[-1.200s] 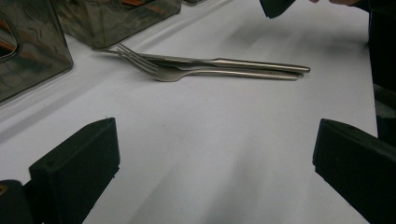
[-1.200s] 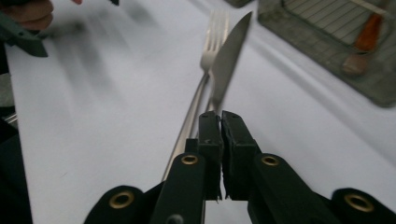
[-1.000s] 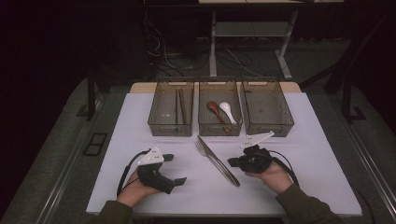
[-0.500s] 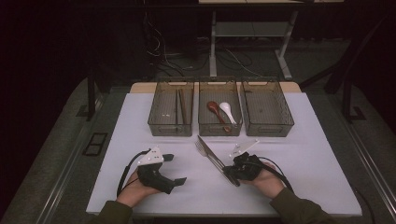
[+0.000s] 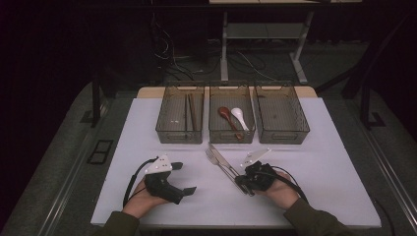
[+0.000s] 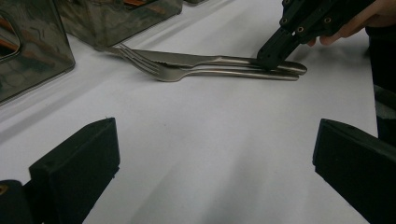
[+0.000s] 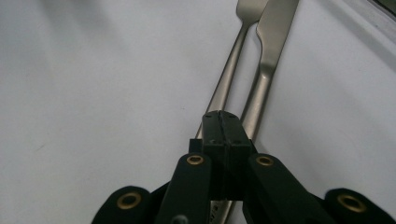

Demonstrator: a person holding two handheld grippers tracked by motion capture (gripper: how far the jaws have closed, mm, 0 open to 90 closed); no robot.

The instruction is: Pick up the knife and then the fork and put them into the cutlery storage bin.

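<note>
- The left gripper (image 5: 183,183) lies low on the white table (image 5: 324,162) at the near left, held in the person's left hand (image 5: 142,200); its jaws are spread wide with nothing between them. In the left gripper view the two black pads stand far apart over bare table.
- Behind it, at the far left of a row of three, a smoky clear bin (image 5: 180,119) holds a pair of dark chopsticks (image 5: 190,111) laid lengthwise.
- The middle bin (image 5: 231,133) holds two spoons side by side — a brown spoon (image 5: 226,114) and a white spoon (image 5: 239,117).
- Just in front of the middle bin, a steel fork (image 5: 219,163) and a steel knife (image 5: 222,158) lie flat on the table, touching along their handles, tips toward the bins and handles slanting toward the near right.
- The right gripper (image 5: 244,183) — held in the right hand (image 5: 280,189) — sits at the handle ends of that cutlery. Its jaws are pressed together tip to tip; in the right gripper view (image 7: 222,122) the closed tips lie over the two handles, between fork (image 7: 229,65) and knife (image 7: 270,51), and whether they pinch either one I cannot tell.
- The right bin (image 5: 281,118) stands at the far right of the row.
</note>
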